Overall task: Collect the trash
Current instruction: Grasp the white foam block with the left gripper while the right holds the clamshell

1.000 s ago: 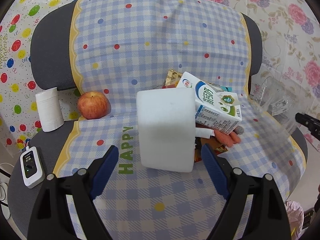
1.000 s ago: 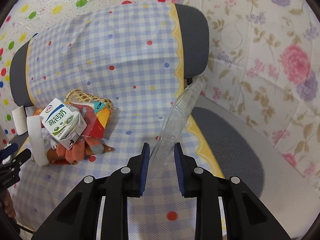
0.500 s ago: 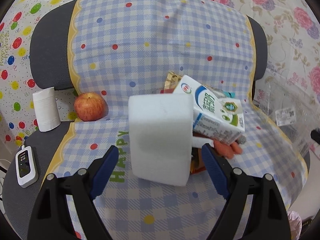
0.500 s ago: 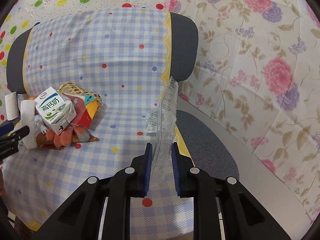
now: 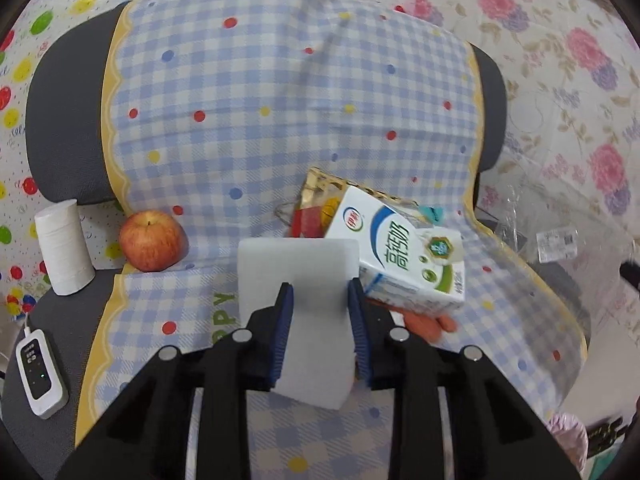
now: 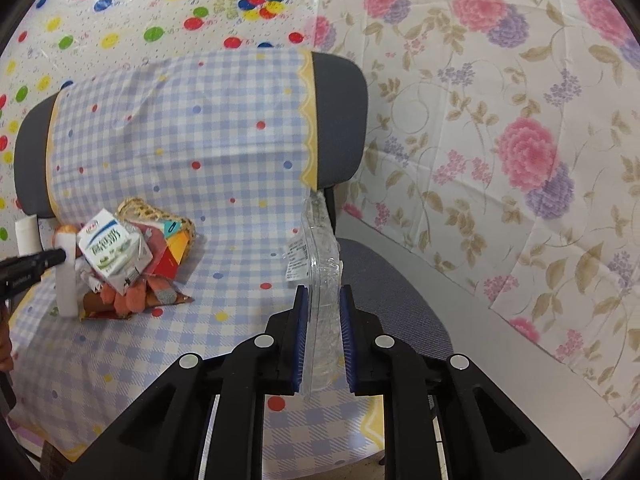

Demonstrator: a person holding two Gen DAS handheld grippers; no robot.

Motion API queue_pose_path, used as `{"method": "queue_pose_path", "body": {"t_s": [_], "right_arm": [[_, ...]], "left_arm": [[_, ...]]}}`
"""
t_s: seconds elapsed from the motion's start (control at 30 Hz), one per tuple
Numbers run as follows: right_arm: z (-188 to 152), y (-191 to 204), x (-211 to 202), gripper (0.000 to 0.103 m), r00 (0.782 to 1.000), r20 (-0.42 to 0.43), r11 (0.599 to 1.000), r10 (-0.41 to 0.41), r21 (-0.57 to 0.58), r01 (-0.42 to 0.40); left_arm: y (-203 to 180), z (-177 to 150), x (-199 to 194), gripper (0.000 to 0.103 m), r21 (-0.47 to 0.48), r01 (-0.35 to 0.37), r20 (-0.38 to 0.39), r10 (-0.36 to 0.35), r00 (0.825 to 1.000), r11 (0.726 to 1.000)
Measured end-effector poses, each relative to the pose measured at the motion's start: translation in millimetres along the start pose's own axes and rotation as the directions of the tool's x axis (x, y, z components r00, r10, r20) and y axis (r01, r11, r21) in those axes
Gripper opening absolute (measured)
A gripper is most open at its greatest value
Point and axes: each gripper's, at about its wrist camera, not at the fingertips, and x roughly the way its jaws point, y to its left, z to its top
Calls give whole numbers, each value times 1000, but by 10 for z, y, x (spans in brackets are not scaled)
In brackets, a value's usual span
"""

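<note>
Left tool (image 5: 320, 292): angled downward over the chair seat (image 5: 304, 432), jaws closing, pads pressed into a white foam block (image 5: 298, 268) standing against the milk carton (image 5: 400, 256) in the trash pile.

Right tool (image 6: 323, 294): angled downward above the seat's right edge, jaws closing, clamped on a clear plastic tray (image 6: 320, 248) held edge-up, off the checked cloth (image 6: 180, 140).

Apple (image 5: 150, 246): on seat, left.

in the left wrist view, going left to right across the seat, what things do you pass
white remote → paper roll → red apple → white foam block between the left gripper jaws → milk carton → clear plastic packaging
</note>
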Motion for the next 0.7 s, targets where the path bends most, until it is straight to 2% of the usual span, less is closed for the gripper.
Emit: {"method": "queue_pose_path", "body": {"t_s": [0.17, 0.2, 0.23, 0.27, 0.3, 0.4, 0.57, 0.63, 0.7], "right_arm": [[93, -78, -250, 16, 999, 41, 999, 15, 30, -17], [107, -80, -309, 16, 999, 48, 999, 23, 30, -24], [107, -74, -352, 16, 998, 52, 999, 25, 24, -26], [104, -62, -376, 15, 998, 54, 999, 24, 19, -25], [89, -49, -406, 15, 998, 55, 1000, 25, 14, -25], [37, -15, -423, 15, 998, 46, 999, 30, 9, -31], [-10, 35, -380, 15, 999, 30, 999, 38, 7, -38], [-22, 48, -348, 15, 999, 21, 999, 41, 7, -42], [-29, 73, -309, 15, 999, 12, 999, 47, 8, -48]], "left_arm": [[-97, -118, -261, 16, 46, 7, 28, -9, 1000, 999], [-70, -136, -300, 23, 37, -9, 30, 7, 1000, 999], [-39, -145, -318, 36, 28, -17, 31, 16, 999, 999], [-5, -150, -332, 77, 19, -30, 30, 29, 999, 999], [42, -165, -370, 88, 4, -40, 53, 40, 998, 999], [90, -146, -362, 87, 13, -4, 60, 3, 998, 1000], [192, -127, -165, 87, -12, 26, -1, -26, 1000, 1000], [167, -196, -108, 87, 10, 47, -28, -47, 998, 999], [90, -283, -70, 87, 60, 42, -44, -39, 998, 997]]}}
